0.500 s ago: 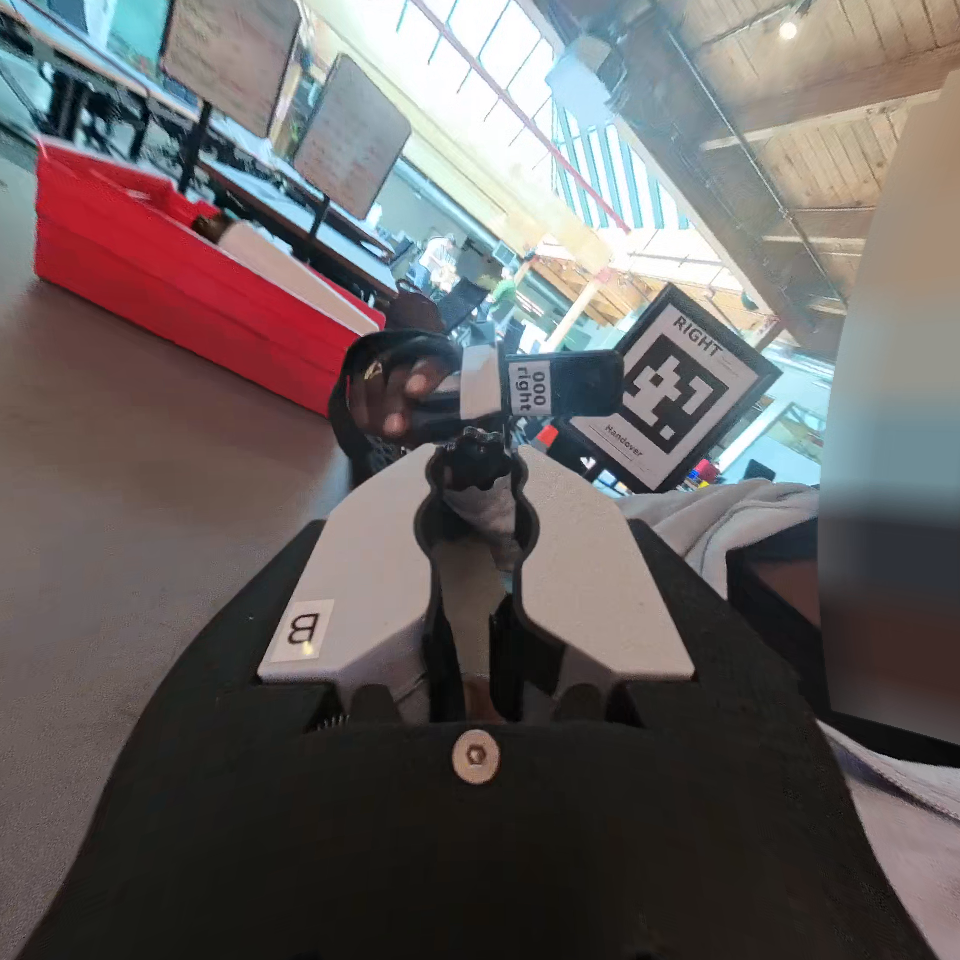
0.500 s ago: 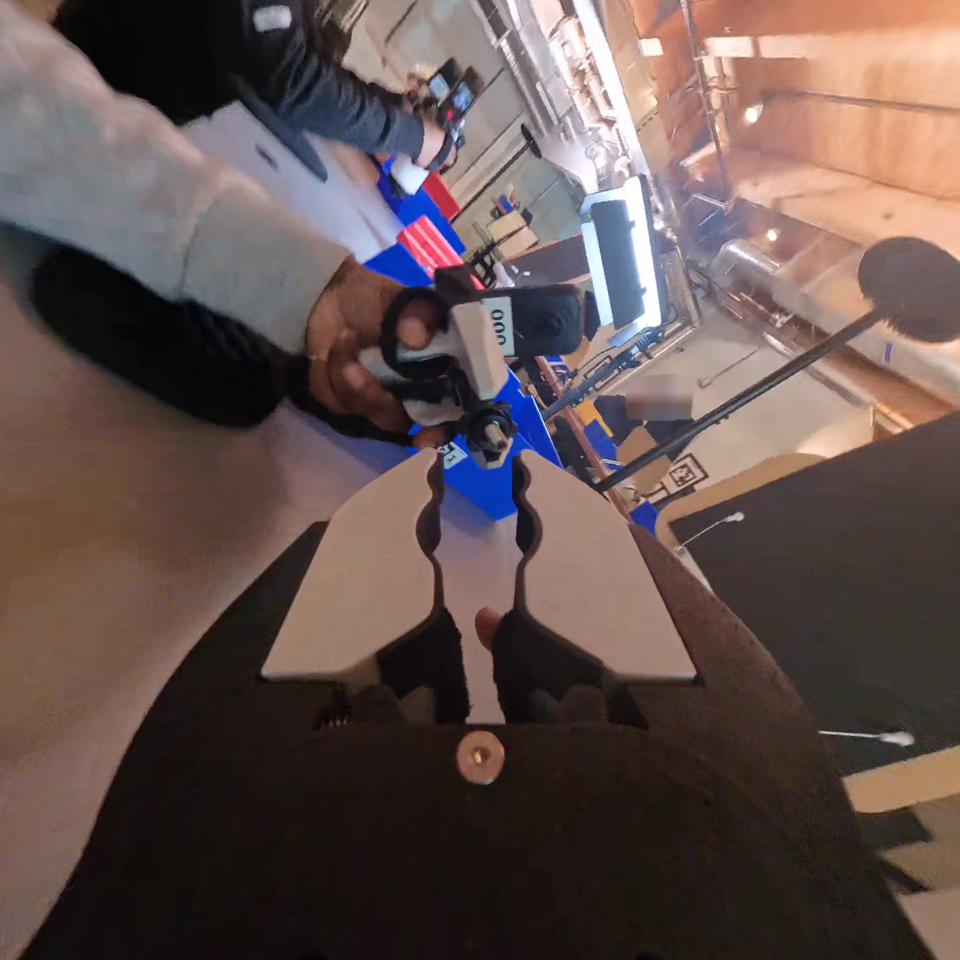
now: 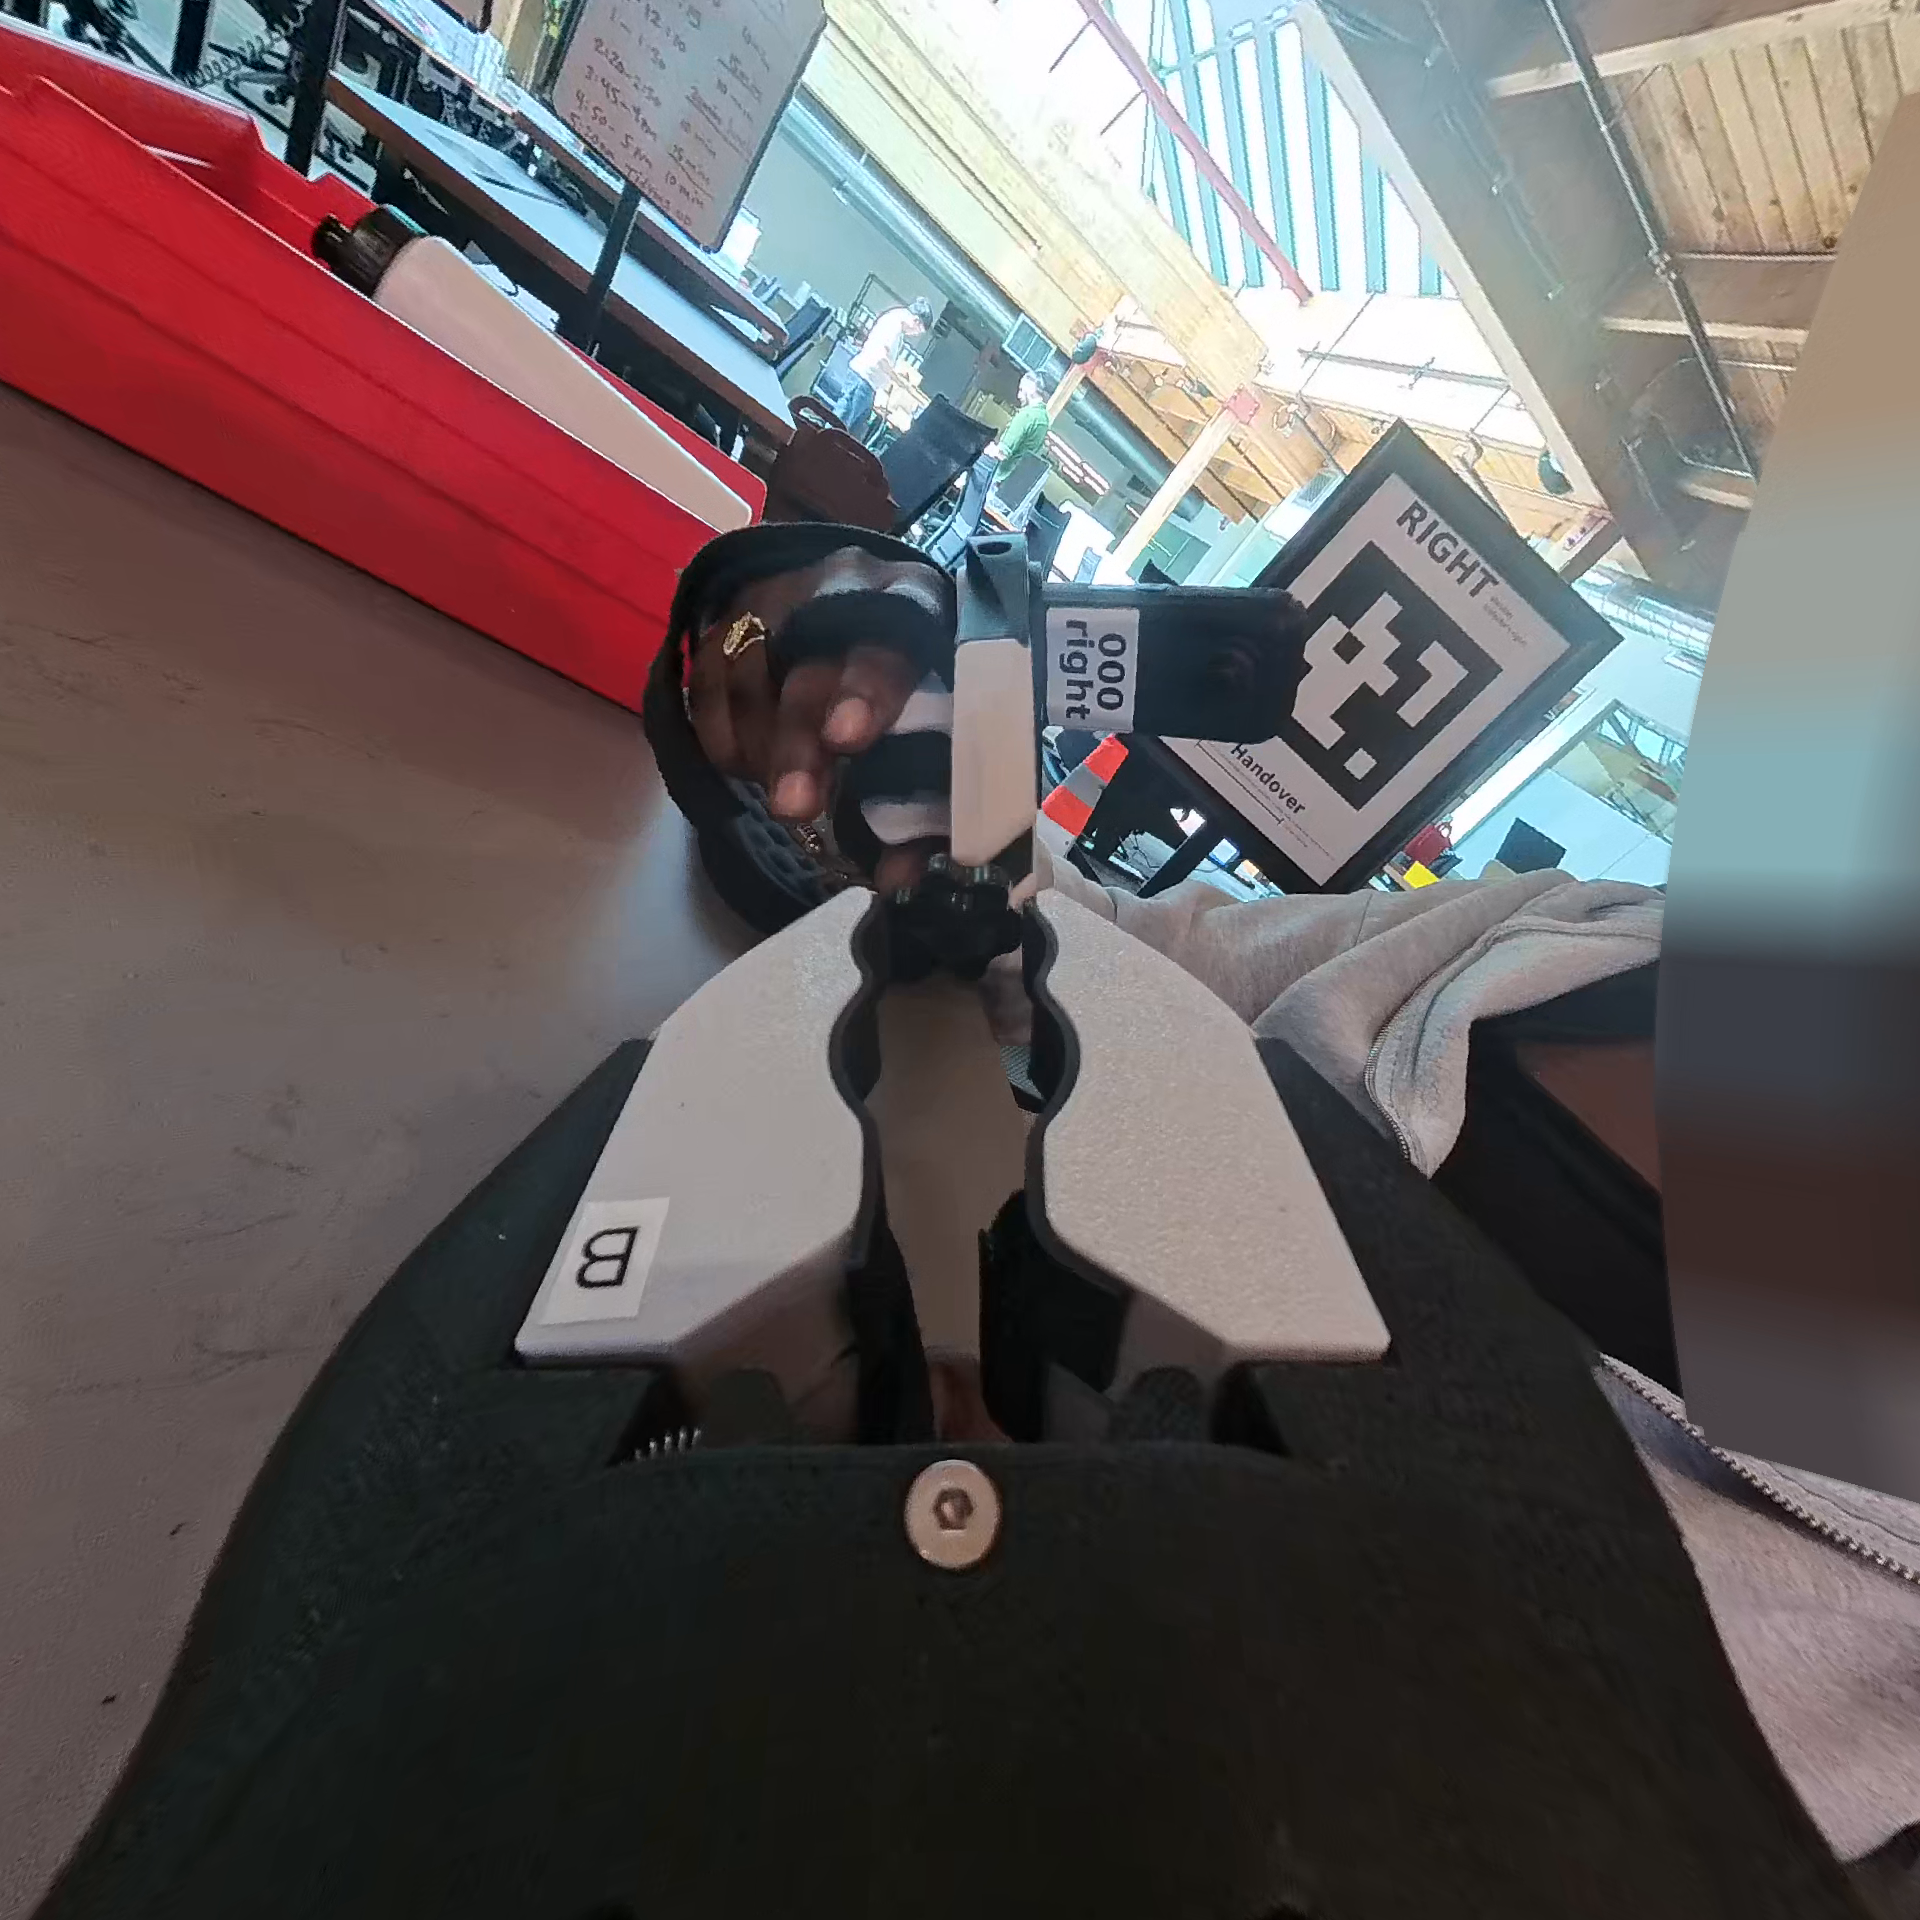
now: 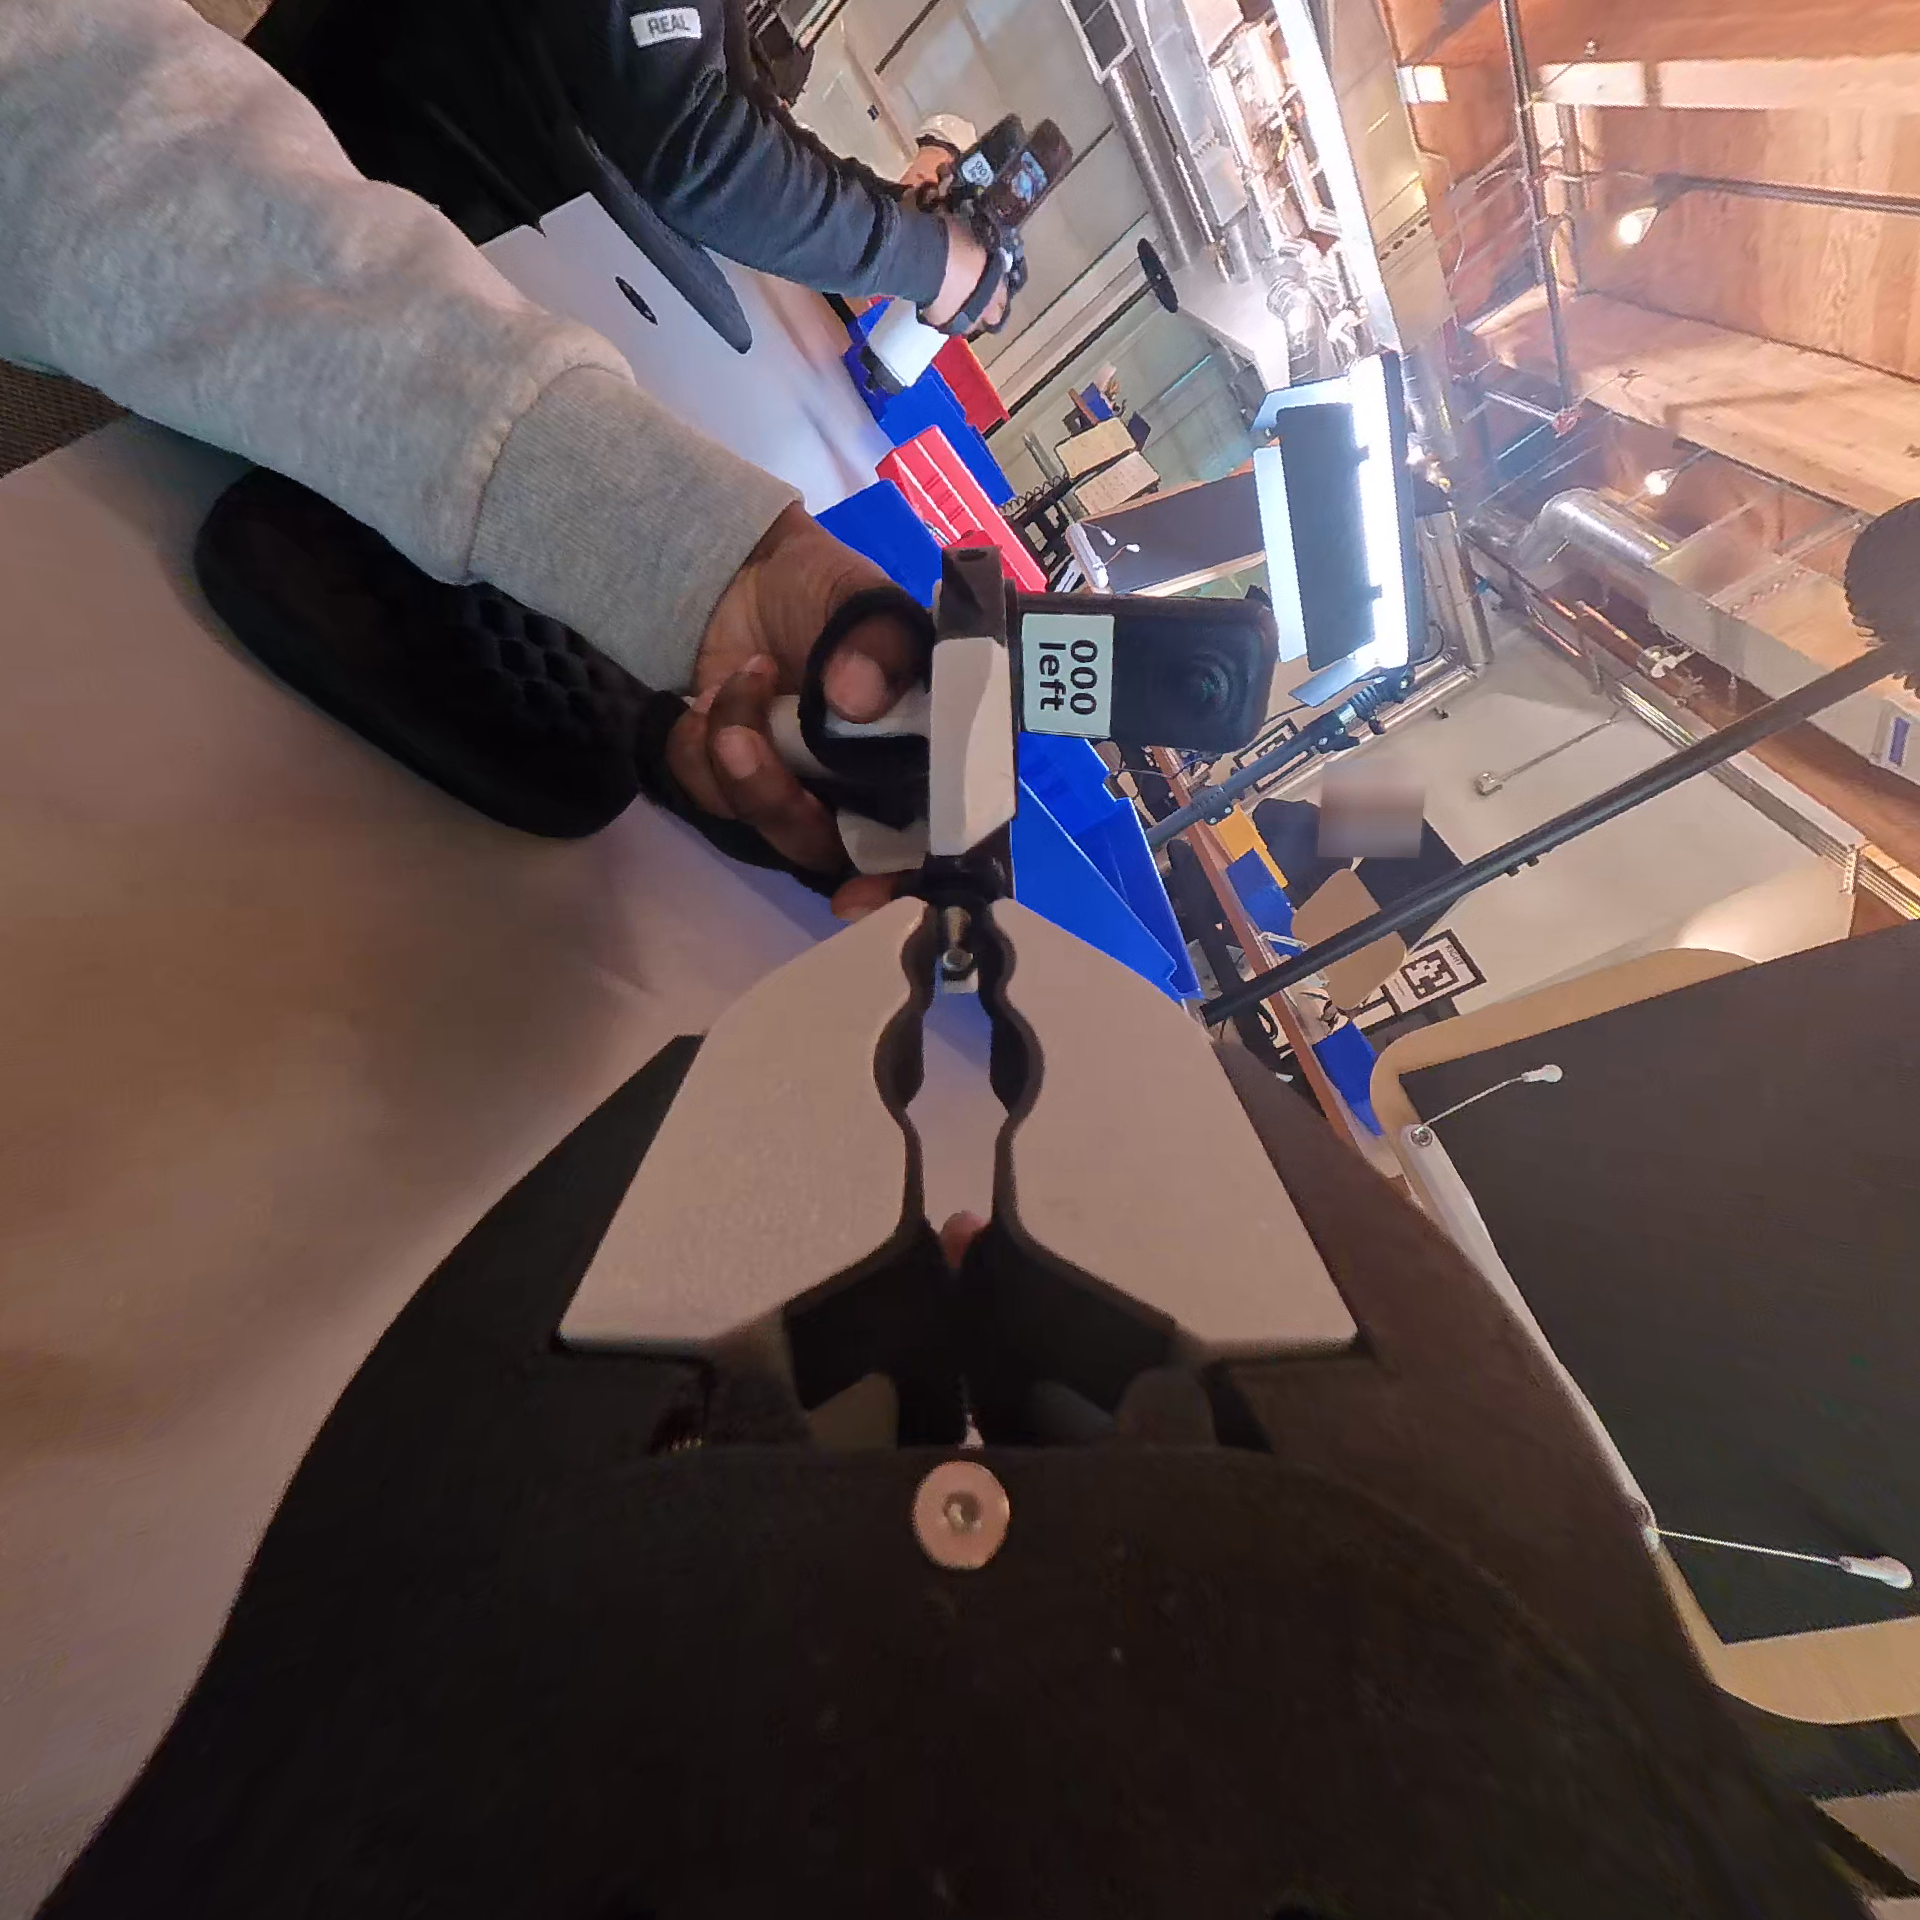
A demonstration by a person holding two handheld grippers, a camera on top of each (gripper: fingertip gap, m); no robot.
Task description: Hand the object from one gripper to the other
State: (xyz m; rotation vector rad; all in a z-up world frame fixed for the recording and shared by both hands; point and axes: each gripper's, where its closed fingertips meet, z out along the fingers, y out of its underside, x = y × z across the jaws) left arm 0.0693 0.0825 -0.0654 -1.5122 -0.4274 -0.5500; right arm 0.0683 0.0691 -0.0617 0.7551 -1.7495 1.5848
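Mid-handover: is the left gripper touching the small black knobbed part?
Touching. Left wrist view: small black knobbed part wedged between left gripper fingertips, no gap.

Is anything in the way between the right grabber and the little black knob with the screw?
Nothing visible. The small black knurled knob with a silver screw sits between the left gripper's fingertips, and its screw end pokes between the right gripper's fingertips.

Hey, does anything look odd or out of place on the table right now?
Nothing stands out. The left gripper and right gripper meet tip to tip, both closed on the small black bolt; nothing looks spilled or broken.
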